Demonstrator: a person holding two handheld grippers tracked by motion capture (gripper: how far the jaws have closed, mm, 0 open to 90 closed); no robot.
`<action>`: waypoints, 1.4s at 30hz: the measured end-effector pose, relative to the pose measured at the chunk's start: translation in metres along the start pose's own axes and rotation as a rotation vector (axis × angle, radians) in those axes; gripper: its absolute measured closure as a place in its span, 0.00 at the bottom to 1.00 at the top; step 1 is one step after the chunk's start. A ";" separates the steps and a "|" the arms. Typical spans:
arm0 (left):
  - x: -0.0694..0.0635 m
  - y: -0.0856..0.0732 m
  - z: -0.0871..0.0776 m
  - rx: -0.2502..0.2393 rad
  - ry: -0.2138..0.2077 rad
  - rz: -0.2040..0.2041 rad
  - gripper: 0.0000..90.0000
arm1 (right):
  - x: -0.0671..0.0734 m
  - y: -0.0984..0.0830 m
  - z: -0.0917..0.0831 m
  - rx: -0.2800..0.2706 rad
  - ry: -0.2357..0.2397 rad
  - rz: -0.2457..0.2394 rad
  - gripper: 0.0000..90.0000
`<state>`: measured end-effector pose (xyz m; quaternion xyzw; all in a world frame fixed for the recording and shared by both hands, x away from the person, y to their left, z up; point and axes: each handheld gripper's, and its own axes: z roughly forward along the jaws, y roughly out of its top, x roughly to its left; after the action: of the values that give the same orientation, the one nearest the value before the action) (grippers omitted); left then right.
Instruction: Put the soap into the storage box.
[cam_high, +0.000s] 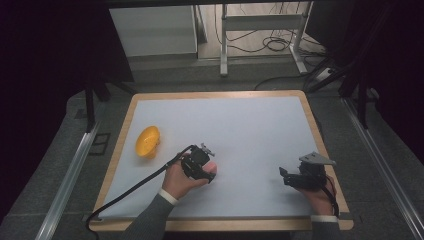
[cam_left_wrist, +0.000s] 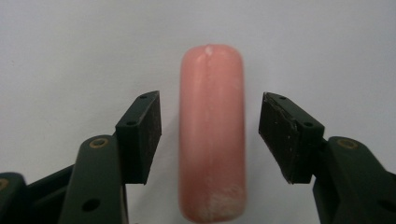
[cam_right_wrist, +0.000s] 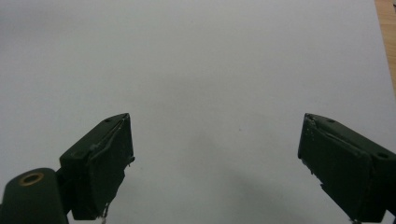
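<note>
the pink sausage (cam_left_wrist: 212, 135) lies on the white table (cam_high: 250, 130) between the left gripper (cam_left_wrist: 210, 135) pads, a gap on each side, not yet clenched. right gripper (cam_right_wrist: 215, 158) gapes empty at five o'clock; yellow bowl (cam_high: 147, 141) at nine.

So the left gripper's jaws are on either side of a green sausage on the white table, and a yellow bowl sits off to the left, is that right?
Not quite: the sausage is pink, not green, as the left gripper view shows. The rest holds: the left gripper has its jaws on either side of it, with gaps, on the white table, and the yellow bowl sits off to the left.
</note>
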<state>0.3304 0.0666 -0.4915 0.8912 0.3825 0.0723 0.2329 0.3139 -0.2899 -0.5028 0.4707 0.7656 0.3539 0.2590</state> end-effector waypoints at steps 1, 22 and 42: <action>0.000 0.000 0.001 0.004 0.000 0.002 0.49 | 0.000 0.000 0.000 0.000 -0.001 0.002 0.11; 0.008 -0.009 -0.012 -0.038 -0.004 -0.003 0.67 | -0.001 0.000 0.000 -0.002 -0.005 0.002 0.11; 0.017 -0.015 -0.036 -0.103 0.009 -0.021 0.67 | -0.002 0.000 -0.001 -0.006 -0.010 0.001 0.11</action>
<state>0.3212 0.1009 -0.4676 0.8737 0.3887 0.0936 0.2773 0.3138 -0.2916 -0.5026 0.4722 0.7628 0.3540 0.2641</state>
